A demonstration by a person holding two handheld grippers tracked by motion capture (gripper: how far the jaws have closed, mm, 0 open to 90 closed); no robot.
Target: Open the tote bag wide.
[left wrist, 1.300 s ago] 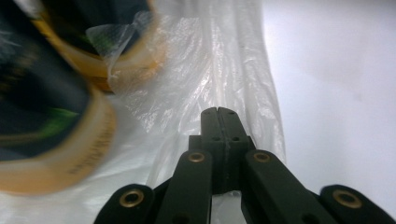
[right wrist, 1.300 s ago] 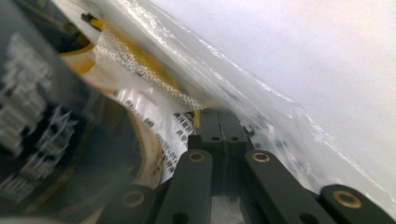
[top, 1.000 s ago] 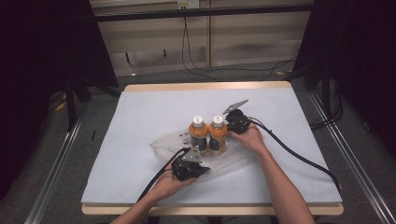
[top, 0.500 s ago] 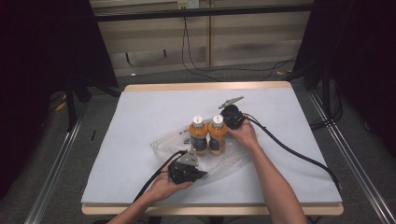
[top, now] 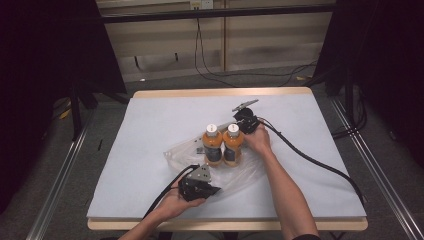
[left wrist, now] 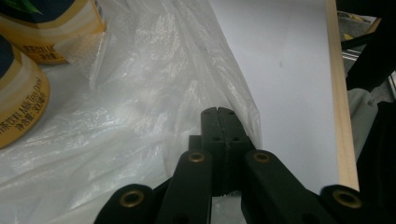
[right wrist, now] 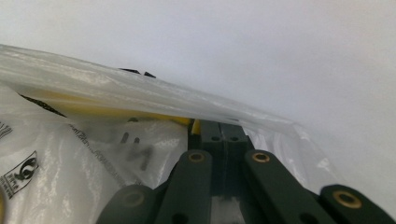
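Nearest, left gripper (top: pixel 212 190) clamped shut on the near edge of the clear plastic bag (top: pixel 175 152). Beyond, two orange bottles (top: pixel 223 144) upright on the bag. Farthest, right gripper (top: pixel 239 126) pinched shut on the bag's far edge, beside the bottles.

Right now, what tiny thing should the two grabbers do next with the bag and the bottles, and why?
Probably lift both bag edges gently upward. The left gripper and right gripper are each shut on the plastic bag, which lies crumpled low around the two upright bottles, so raising its edges would bring it up around them.
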